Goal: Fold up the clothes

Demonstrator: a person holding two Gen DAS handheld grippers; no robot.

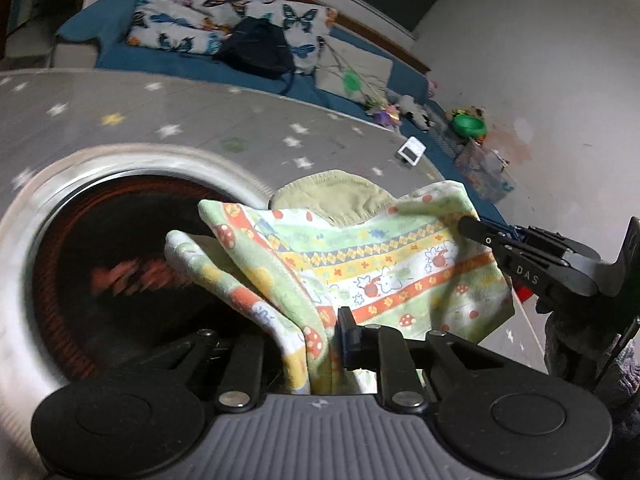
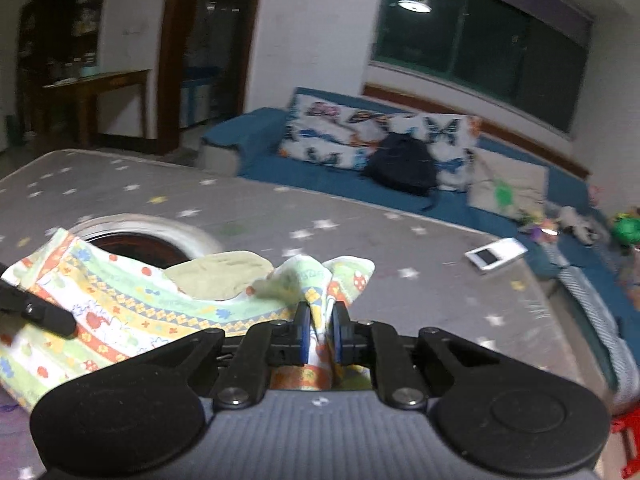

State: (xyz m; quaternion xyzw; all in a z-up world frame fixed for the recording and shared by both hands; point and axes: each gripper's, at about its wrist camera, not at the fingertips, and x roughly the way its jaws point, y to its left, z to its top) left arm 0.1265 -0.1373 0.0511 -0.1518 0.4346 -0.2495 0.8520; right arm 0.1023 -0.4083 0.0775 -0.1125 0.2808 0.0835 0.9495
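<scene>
- Patterned cloth [image 1: 384, 276] stretched across the centre of the left view, raised off the grey starred mat [image 1: 208, 120], so likely being spread out ahead of a fold.
- Pinched at two separate spots, apparently to keep one edge taut and let the rest hang free.
- Left gripper [image 1: 320, 344], bottom centre of its own view: jaws closed tight on a bunched fold of the cloth, fabric spilling out on both sides of the pads.
- Right gripper [image 2: 320, 332], bottom centre of its own view: jaws likewise clamped on a gathered corner, cloth squeezed between the blue pads.
- Same right gripper seen at the right edge of the left view, biting the cloth's far corner; hence a span of fabric between the two grips.
- Pale green garment [image 2: 222, 276] lying flat on the mat just behind the cloth, partly hidden by it, probably waiting its turn.
- Round basin [image 1: 120, 248] at left, dark inside, contents blurred; possibly the source of the laundry.
- White card [image 2: 496, 254] on the mat further right, well apart.
- Blue sofa [image 2: 320, 172] with butterfly cushions beyond the mat, upper part of both views.
</scene>
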